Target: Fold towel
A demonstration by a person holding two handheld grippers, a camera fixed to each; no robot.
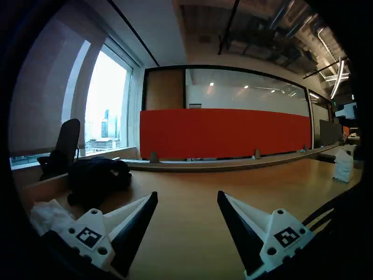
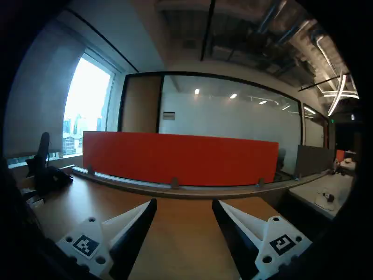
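Note:
My left gripper (image 1: 186,193) is open above a bare wooden table (image 1: 196,219), with nothing between its white fingers (image 1: 128,217). A crumpled white thing, cloth or paper (image 1: 49,217), lies just left of its left finger; I cannot tell whether it is the towel. Another white bundle (image 1: 344,165) stands at the table's far right. My right gripper (image 2: 184,201) is also open over the wooden table (image 2: 186,242) and holds nothing.
A dark heap of fabric or a bag (image 1: 95,179) lies on the table's left side, also seen as a dark heap (image 2: 53,179). A red partition (image 1: 224,133) runs along the table's far edge. An office chair (image 1: 63,151) stands by the window. Another desk (image 2: 321,193) lies to the right.

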